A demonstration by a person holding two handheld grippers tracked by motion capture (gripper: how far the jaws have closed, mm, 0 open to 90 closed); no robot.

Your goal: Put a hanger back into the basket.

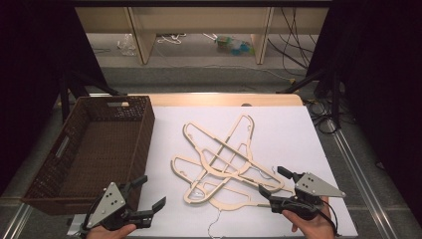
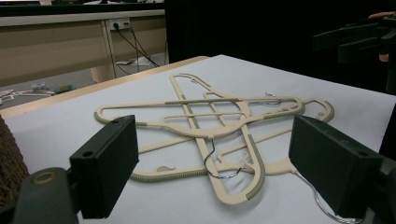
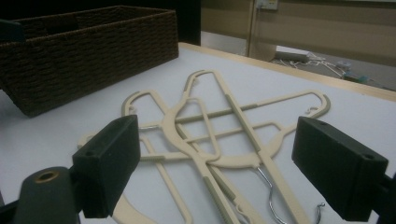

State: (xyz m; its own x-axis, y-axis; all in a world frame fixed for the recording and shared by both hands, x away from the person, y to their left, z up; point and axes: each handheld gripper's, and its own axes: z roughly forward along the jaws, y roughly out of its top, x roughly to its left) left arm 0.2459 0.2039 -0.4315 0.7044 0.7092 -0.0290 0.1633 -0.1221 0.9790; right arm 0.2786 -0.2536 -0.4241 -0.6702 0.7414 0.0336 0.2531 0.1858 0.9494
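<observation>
Several beige hangers [image 1: 224, 162] piled on white table [image 1: 298, 129], left gripper [image 1: 148, 191] and right gripper [image 1: 271, 180] both gaping, holding nothing, wicker basket [image 1: 144, 134] left.

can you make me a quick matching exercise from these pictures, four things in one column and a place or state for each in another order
Things:
1. wicker basket
2. pile of hangers
3. left gripper
4. right gripper

Places or states:
A. crossed over one another mid-table
B. open, at the pile's near right edge
C. dark brown, on the table's left side
D. open, just off the basket's near corner

Pairs: 1-C, 2-A, 3-D, 4-B
</observation>
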